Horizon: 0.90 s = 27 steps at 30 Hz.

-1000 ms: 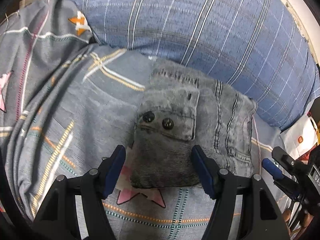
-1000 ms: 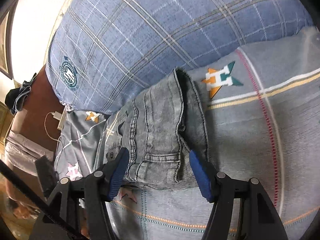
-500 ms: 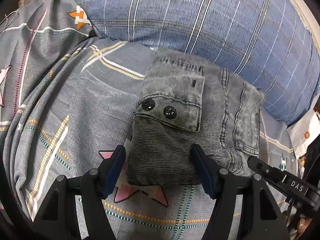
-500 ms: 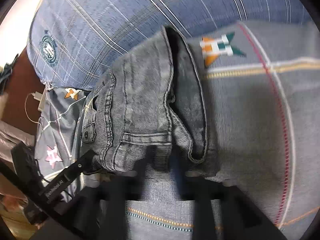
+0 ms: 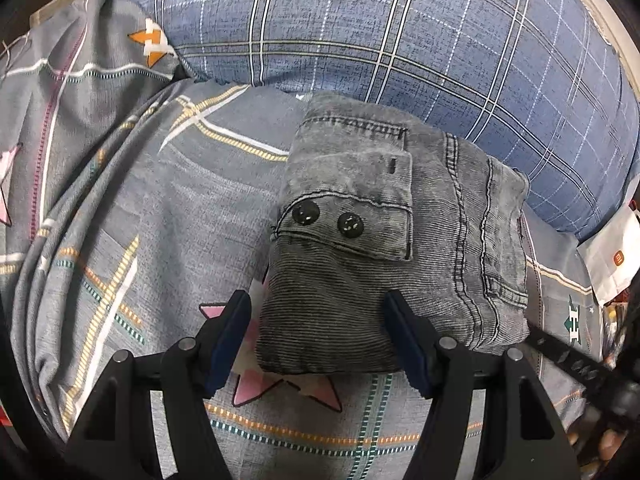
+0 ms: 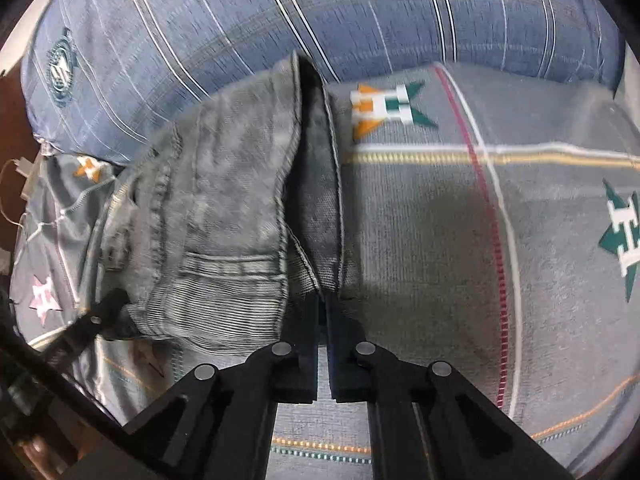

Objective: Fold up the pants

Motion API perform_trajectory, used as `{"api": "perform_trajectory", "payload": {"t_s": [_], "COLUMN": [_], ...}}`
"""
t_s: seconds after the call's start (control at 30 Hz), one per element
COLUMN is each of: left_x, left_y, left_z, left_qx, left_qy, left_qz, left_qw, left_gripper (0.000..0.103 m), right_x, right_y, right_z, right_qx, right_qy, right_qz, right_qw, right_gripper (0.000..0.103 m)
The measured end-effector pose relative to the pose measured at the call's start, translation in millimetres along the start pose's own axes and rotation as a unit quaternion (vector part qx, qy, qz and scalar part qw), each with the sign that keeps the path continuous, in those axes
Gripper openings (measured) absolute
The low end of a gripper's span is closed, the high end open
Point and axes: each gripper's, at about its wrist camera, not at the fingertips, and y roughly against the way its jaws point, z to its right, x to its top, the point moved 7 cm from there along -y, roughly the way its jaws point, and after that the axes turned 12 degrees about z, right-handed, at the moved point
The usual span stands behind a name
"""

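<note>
Grey patterned bedsheet (image 5: 168, 216) fills both views, with a blue plaid pillow (image 5: 400, 32) across 12 o'clock. We note the pants (image 5: 380, 240), grey denim folded into a thick square, lying on the sheet against the pillow. Left gripper (image 5: 318, 338) is spread wide, its fingers either side of the bundle's near edge. Right gripper (image 6: 323, 300) is pinched closed on the pants' hem, at 6 o'clock.

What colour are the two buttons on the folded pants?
Black, on the washed grey denim pants; the buttons show best in the left wrist view.
</note>
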Motion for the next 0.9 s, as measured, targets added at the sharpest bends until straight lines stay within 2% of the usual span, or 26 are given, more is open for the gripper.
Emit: {"api": "perform_trajectory", "payload": {"t_s": [0.03, 0.07, 0.13, 0.17, 0.2, 0.27, 0.33, 0.43, 0.53, 0.6, 0.73, 0.8, 0.9], "left_x": [1, 4, 12, 15, 17, 16, 10, 1, 0, 1, -1, -1, -2], "left_y": [1, 4, 11, 14, 15, 13, 5, -4, -2, 1, -1, 0, -1], "left_z": [0, -3, -9, -13, -16, -21, -23, -20, -15, -11, -10, -9, -8], "left_qx": [-0.001, -0.006, -0.014, -0.015, -0.013, -0.010, -0.020, -0.029, -0.039, -0.036, -0.029, -0.026, -0.020], "left_qy": [0.002, 0.010, 0.030, 0.038, 0.045, 0.056, 0.071, 0.080, 0.076, 0.065, 0.061, 0.054, 0.046], "left_qz": [0.001, 0.004, 0.016, 0.022, 0.026, 0.018, -0.007, -0.026, -0.021, -0.014, -0.013, -0.009, -0.004], "left_qw": [1.0000, 0.9999, 0.9993, 0.9989, 0.9986, 0.9982, 0.9972, 0.9960, 0.9961, 0.9972, 0.9976, 0.9981, 0.9988], "left_gripper": [0.068, 0.068, 0.068, 0.068, 0.068, 0.068, 0.068, 0.067, 0.053, 0.053, 0.053, 0.053, 0.053], "right_x": [3, 6, 13, 15, 17, 18, 13, 7, 6, 12, 21, 22, 13], "right_y": [4, 10, 16, 17, 18, 17, 10, 1, 0, 10, 25, 25, 14], "right_z": [-1, -1, 2, 5, 11, 16, 19, 15, 11, 16, 23, 21, 8], "right_qx": [0.014, 0.025, 0.046, 0.054, 0.062, 0.075, 0.093, 0.116, 0.125, 0.123, 0.149, 0.153, 0.147], "right_qy": [-0.006, -0.019, -0.041, -0.053, -0.072, -0.102, -0.127, -0.141, -0.142, -0.157, -0.181, -0.182, -0.154], "right_qz": [0.007, 0.013, 0.027, 0.032, 0.038, 0.036, 0.021, -0.004, -0.004, 0.017, 0.049, 0.048, 0.020], "right_qw": [1.000, 0.999, 0.998, 0.997, 0.995, 0.991, 0.987, 0.983, 0.982, 0.980, 0.971, 0.970, 0.977], "right_gripper": [0.007, 0.012, 0.037, 0.062, 0.076, 0.076, 0.076, 0.075, 0.065, 0.064, 0.065, 0.065, 0.066]}}
